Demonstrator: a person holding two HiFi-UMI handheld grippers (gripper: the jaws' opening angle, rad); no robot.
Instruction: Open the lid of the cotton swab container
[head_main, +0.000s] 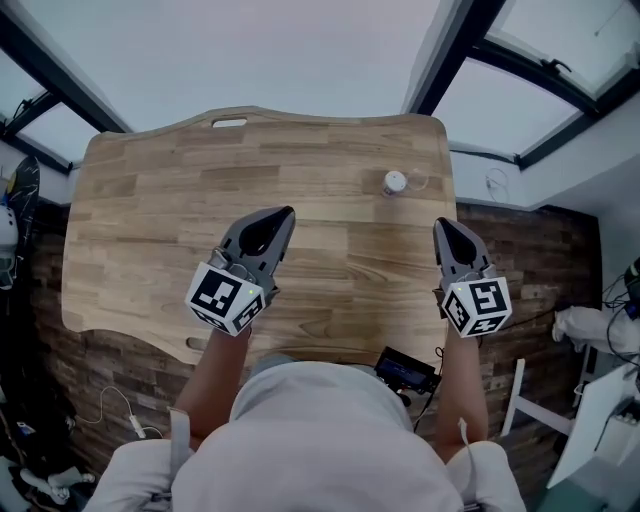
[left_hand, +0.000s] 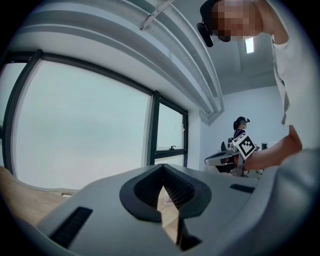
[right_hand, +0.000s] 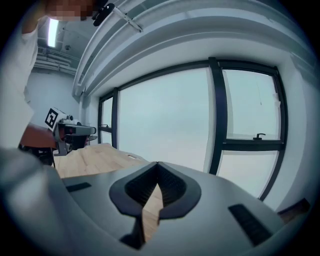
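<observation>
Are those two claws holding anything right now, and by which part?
Nothing is held. The left gripper and right gripper are both shut and empty; the cotton swab container stands apart from them on the table.

1. Wooden table top (head_main: 150, 230): plank-grain pattern, rounded corners, near edge scooped inward at the middle.
2. Narrow handle slot (head_main: 229, 123) cut through the top close to the far edge, left of centre.
3. Cotton swab container (head_main: 395, 182): small, white, round, standing upright on the far right part of the top, near the right edge.
4. Small black box (head_main: 405, 370) at the near edge, right of centre; cannot tell whether it is fixed to the top or sits below it.
</observation>
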